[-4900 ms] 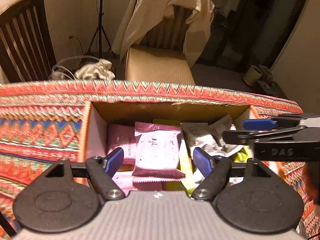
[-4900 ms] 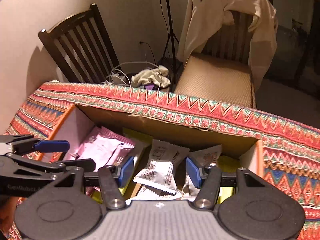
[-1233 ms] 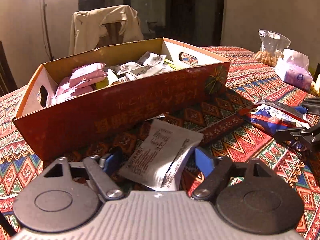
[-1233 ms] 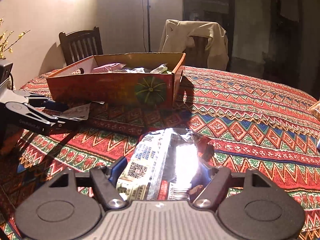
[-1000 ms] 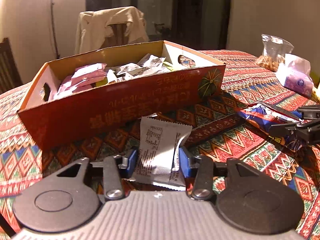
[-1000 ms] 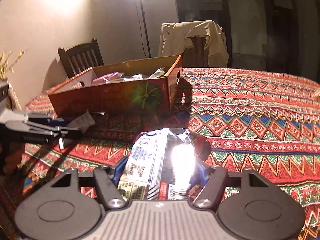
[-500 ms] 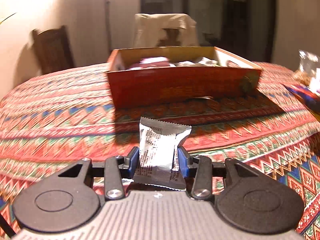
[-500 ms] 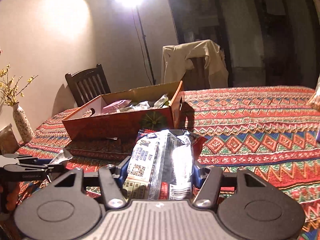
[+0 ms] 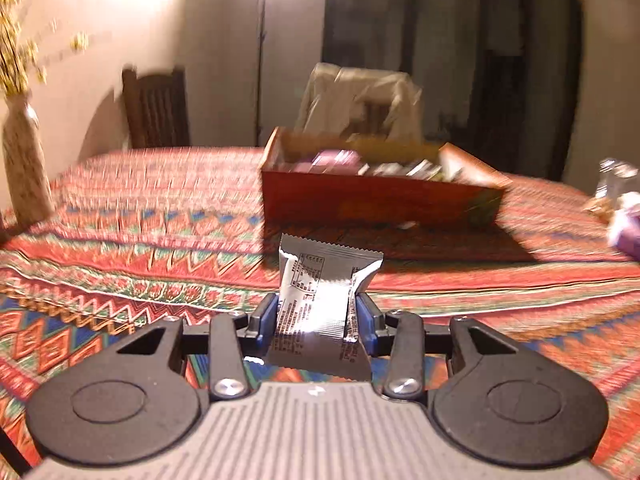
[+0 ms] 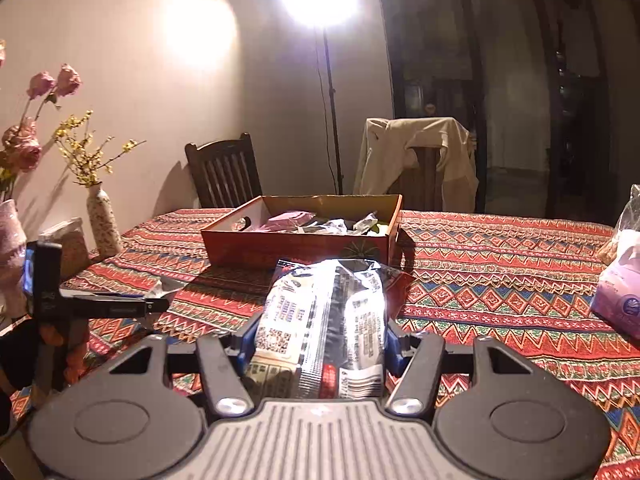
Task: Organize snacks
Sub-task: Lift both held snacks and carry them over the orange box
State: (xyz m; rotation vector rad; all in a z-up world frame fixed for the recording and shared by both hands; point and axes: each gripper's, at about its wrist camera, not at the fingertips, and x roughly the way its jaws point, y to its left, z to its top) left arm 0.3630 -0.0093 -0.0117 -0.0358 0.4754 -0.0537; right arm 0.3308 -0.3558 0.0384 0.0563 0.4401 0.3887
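My left gripper (image 9: 316,320) is shut on a small silver snack packet (image 9: 320,300) and holds it above the patterned tablecloth, well short of the red cardboard box (image 9: 376,196) that holds several snack packets. My right gripper (image 10: 320,332) is shut on a larger shiny snack bag (image 10: 324,320) and holds it up in front of the same box (image 10: 300,246). In the right wrist view the left gripper (image 10: 154,305) shows at the left, level with the table, with the silver packet's corner (image 10: 162,286) at its tip.
A vase with yellow twigs (image 10: 103,220) and a vase of pink flowers (image 10: 10,236) stand at the table's left edge. A purple-white bag (image 10: 620,292) and a clear bag (image 10: 624,220) lie at the right. Two chairs (image 10: 226,172) stand behind the table; one carries a beige jacket (image 10: 420,160).
Both grippers have risen and drawn back from the box with their packets held. The left view has swung left, and the vase has come into view.
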